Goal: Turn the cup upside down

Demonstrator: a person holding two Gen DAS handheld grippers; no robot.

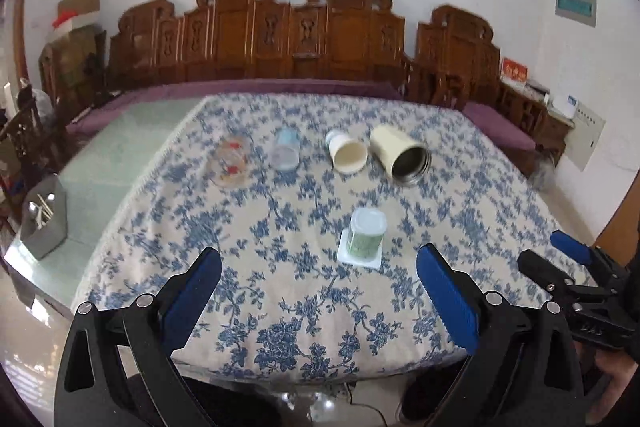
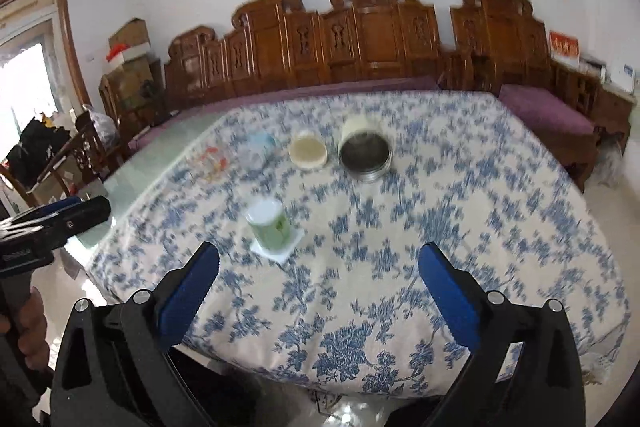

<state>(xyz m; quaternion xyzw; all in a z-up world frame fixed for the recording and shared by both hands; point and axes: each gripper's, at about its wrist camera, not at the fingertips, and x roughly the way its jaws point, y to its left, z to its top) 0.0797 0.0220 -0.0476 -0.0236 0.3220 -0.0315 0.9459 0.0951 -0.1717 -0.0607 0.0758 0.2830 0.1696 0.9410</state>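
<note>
A green patterned cup (image 1: 366, 233) stands upside down, white base up, on a white square coaster (image 1: 360, 255) near the table's front; it also shows in the right wrist view (image 2: 269, 225). My left gripper (image 1: 318, 277) is open and empty, held back from the cup over the front edge. My right gripper (image 2: 319, 273) is open and empty, to the right of the cup; it shows at the right of the left wrist view (image 1: 560, 255).
Four other cups lie on their sides farther back on the floral cloth (image 1: 280, 307): a clear glass (image 1: 231, 161), a pale blue cup (image 1: 286, 151), a cream cup (image 1: 347, 151) and a steel-lined cream mug (image 1: 400, 155). A metal holder (image 1: 42, 223) stands left. Carved wooden benches (image 1: 280, 39) stand behind.
</note>
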